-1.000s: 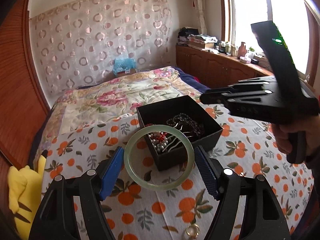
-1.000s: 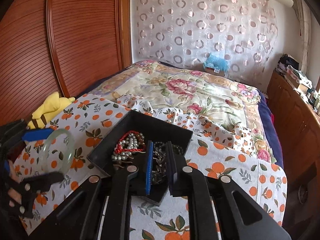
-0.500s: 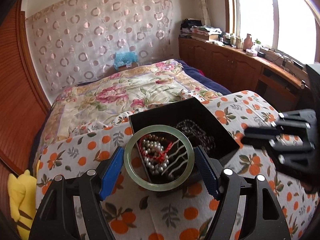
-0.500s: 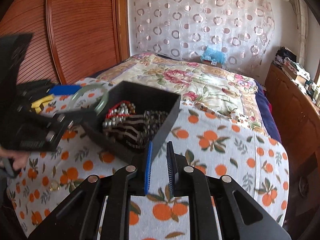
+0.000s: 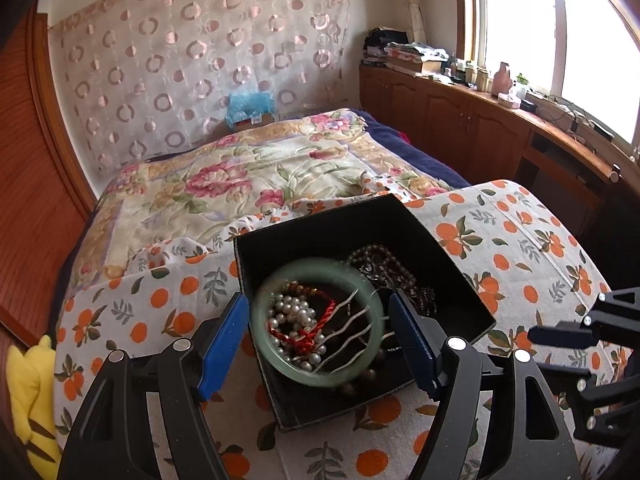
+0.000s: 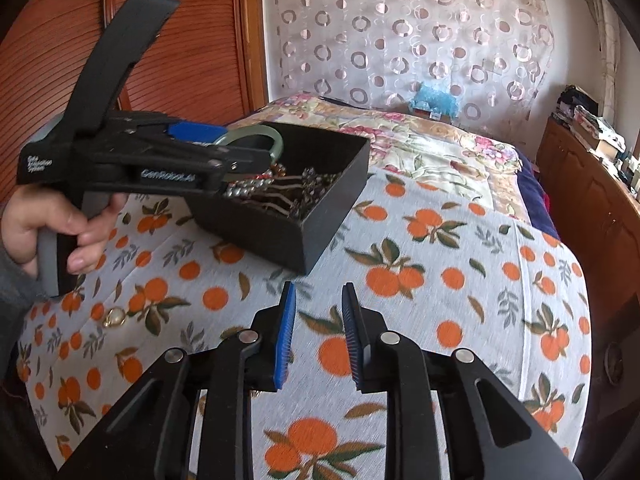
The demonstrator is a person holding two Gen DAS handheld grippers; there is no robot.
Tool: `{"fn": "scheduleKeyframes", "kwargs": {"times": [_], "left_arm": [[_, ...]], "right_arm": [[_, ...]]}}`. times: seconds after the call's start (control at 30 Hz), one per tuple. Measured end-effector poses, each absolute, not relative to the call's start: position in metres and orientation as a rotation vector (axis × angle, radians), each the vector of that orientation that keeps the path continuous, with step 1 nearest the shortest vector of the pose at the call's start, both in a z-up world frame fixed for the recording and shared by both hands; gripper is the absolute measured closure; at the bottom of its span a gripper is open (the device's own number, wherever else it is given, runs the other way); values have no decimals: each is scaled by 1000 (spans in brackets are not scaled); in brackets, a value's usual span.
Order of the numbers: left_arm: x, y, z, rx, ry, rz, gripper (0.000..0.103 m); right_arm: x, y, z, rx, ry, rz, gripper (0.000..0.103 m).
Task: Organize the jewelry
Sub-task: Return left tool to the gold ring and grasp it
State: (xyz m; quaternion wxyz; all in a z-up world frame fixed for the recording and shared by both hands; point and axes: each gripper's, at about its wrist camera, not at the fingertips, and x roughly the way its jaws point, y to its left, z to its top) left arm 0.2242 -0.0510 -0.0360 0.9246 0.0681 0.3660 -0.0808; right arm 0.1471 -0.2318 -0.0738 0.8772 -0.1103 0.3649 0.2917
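**Bangle over the box, ready to drop**

Far left, a yellow plush (image 5: 28, 392) lies off the cloth's edge; of no concern. A small gold ring (image 6: 114, 317) sits loose on the orange-print cloth (image 6: 460, 280), near the person's hand (image 6: 48, 224), not yet put away.

Left gripper (image 5: 318, 330): pads clamp the green bangle (image 5: 318, 376) across its width, one pad on each outer side. Bangle is held roughly level, above the open black box (image 5: 360, 216), over its near-left part. Pearls (image 5: 292, 312), a red cord (image 5: 316, 322) and a wavy hair fork (image 5: 344, 336) show through the ring; dark beads (image 5: 390, 272) fill the right side of the box.

Judgement: the step is setting the bangle in. Best to lower until it is just above the pile, inside the walls, then open the pads. A release from height risks a knock on the fork prongs or a bounce onto the near wall. Bangle looks hard and smooth, so it may slide; keep it flat, not tilted. The near-left edge of the bangle sits close to the box wall, so a nudge toward the centre seems wise.

Right gripper (image 6: 318, 330): jaws have just been opening, now part open, nothing between them. It hovers over bare cloth, right of the box and apart from it. It could steady the box wall if the box shifts.
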Motion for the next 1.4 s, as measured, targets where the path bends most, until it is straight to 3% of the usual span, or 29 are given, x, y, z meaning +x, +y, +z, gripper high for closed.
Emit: {"fn": "scheduleKeyframes", "kwargs": {"times": [0.2, 0.27, 0.3, 0.67, 0.8, 0.9, 1.33, 1.4], "left_arm": [[206, -52, -26, 148, 729, -180, 29], [196, -52, -23, 141, 721, -193, 29], [189, -50, -22, 134, 717, -200, 29], [137, -35, -34, 102, 736, -247, 29], [123, -29, -41, 83, 747, -252, 29], [111, -23, -49, 66, 763, -258, 29], [61, -16, -74, 65, 833, -315, 38], [58, -20, -79, 78, 847, -335, 47]], "right_arm": [[132, -232, -80, -231, 771, 629, 76], [124, -231, -81, -231, 768, 641, 63], [121, -231, -82, -232, 769, 644, 62], [108, -220, -101, -308, 823, 673, 62], [106, -217, -103, -338, 823, 669, 72], [104, -215, -103, -354, 819, 673, 87], [101, -218, -93, -326, 789, 670, 87], [100, -217, -91, -328, 785, 671, 87]]}}
